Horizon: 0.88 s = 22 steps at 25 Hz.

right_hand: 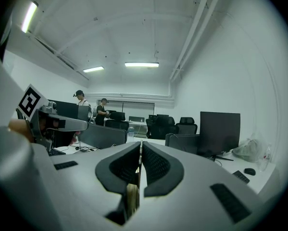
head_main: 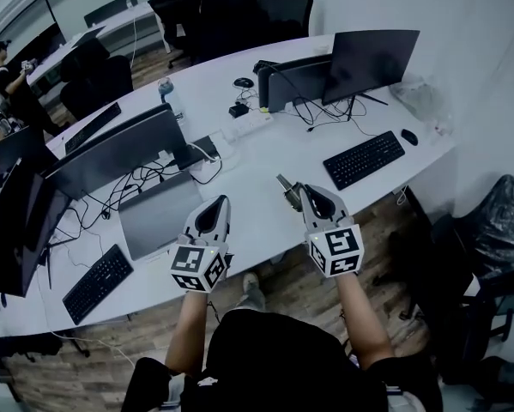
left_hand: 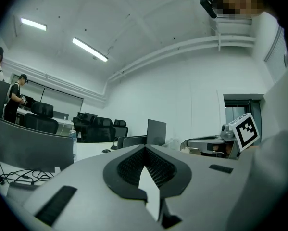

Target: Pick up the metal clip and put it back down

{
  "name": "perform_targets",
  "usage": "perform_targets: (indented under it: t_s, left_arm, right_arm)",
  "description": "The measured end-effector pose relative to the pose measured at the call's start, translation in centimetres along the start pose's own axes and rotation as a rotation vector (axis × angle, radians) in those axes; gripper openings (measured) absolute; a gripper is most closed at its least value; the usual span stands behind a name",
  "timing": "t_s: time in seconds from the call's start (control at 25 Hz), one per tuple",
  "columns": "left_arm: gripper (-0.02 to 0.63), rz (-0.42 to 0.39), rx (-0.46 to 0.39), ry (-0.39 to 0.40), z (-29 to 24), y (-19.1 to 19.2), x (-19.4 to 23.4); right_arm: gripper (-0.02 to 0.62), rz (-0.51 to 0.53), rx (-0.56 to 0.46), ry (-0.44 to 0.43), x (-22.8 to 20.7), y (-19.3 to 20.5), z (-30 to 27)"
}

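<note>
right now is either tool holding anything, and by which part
The right tool pinches the small metal clip by one end; the rest juts past its tips. The left tool holds nothing.

the metal clip (right_hand: 131, 198) is hiding mostly between the right gripper's (right_hand: 140, 146) jaws, only a thin edge showing; the bench (head_main: 258, 166) is running off the head view's left edge.

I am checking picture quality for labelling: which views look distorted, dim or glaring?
Head view: dim, and the desk bows from the wide lens. Left gripper view: dark round border, bright ceiling light strips. Right gripper view: same dark border.
</note>
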<state>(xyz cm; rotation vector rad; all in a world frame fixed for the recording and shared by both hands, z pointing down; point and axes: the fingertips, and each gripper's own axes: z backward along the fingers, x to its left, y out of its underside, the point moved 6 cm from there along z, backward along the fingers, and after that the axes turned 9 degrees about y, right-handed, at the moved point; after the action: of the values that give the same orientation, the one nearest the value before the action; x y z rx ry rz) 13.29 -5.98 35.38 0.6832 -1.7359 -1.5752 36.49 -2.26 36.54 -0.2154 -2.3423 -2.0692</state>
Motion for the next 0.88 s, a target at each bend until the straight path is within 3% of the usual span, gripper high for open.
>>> perform_targets:
  t_s: [0.88]
  left_arm:
    - [0.011,0.021,0.022,0.099,-9.8,-1.9,10.5]
  right_arm:
    - [0.028,-0.018,0.03,0.08,-1.4,-1.7,-12.4]
